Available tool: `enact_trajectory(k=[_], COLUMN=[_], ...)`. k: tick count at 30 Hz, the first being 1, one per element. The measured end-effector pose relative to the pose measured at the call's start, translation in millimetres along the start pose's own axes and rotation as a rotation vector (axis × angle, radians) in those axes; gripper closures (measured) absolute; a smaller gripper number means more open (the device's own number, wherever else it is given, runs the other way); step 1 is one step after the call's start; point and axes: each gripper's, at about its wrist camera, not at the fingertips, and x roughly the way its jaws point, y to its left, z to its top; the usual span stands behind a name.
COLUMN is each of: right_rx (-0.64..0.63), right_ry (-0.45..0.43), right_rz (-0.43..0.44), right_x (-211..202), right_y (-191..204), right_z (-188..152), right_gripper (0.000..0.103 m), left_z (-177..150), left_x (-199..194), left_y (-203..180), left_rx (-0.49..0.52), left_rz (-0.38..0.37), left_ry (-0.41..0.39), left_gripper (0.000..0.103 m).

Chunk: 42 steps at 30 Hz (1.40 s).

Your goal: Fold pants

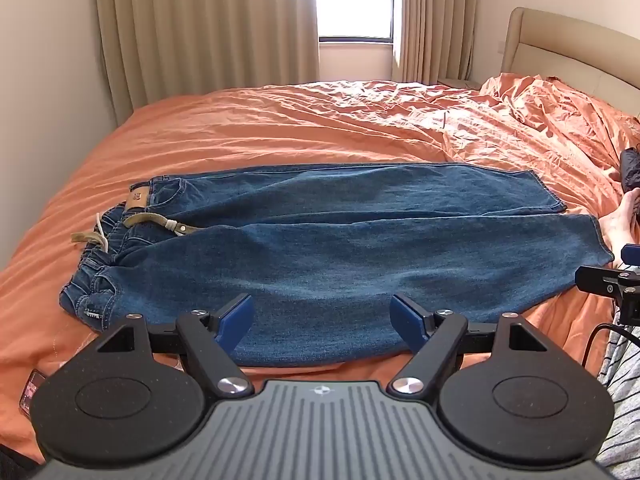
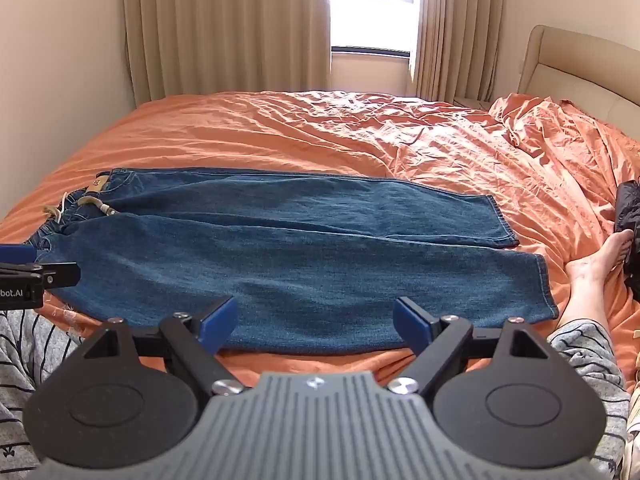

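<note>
A pair of blue denim pants [image 1: 320, 248] [image 2: 280, 248] lies flat across the orange bed, waistband with a tan belt [image 1: 160, 222] at the left, leg hems at the right. The two legs lie side by side, the near one overlapping the far one. My left gripper [image 1: 322, 318] hovers open above the near edge of the pants, nothing between its blue fingertips. My right gripper [image 2: 316, 320] is open too, above the near edge of the near leg, empty. Each gripper shows at the edge of the other's view.
The orange sheet [image 1: 280, 128] is rumpled toward the beige headboard [image 1: 560, 48] at the right. A person's bare foot [image 2: 596, 260] and striped trouser leg [image 2: 580, 352] rest on the bed at the right, next to a dark bundle [image 2: 628, 216]. A phone [image 1: 30, 392] lies at the near left. Curtains and a window stand behind.
</note>
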Motion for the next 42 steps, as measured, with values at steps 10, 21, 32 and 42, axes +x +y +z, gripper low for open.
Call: enact_trajectory(k=[10,21,32,42], right_rx=[-0.001,-0.007,-0.006,-0.007], right_ry=[-0.005,0.002,0.005,0.005], right_rz=[0.001,0.000,-0.003,-0.003], right_x=[-0.6,-0.7,1.5,1.9], right_y=[-3.2,-0.2,-2.5,-2.1], right_z=[3.0,2.1,1.3,0.8], right_gripper=[0.021,0.021,0.021,0.021], left_z=[1.1,0.0,-1.6,-0.5], left_x=[2.6,1.7,3.0,2.2], left_y=[-2.7,1.9,1.7,1.2], left_rx=[0.007,-0.001,0.000,-0.003], left_rz=[0.001,0.001,0.005,0.005], left_ry=[0.006,0.003,0.007,0.006], left_gripper=[0.012,0.012,0.012,0.012])
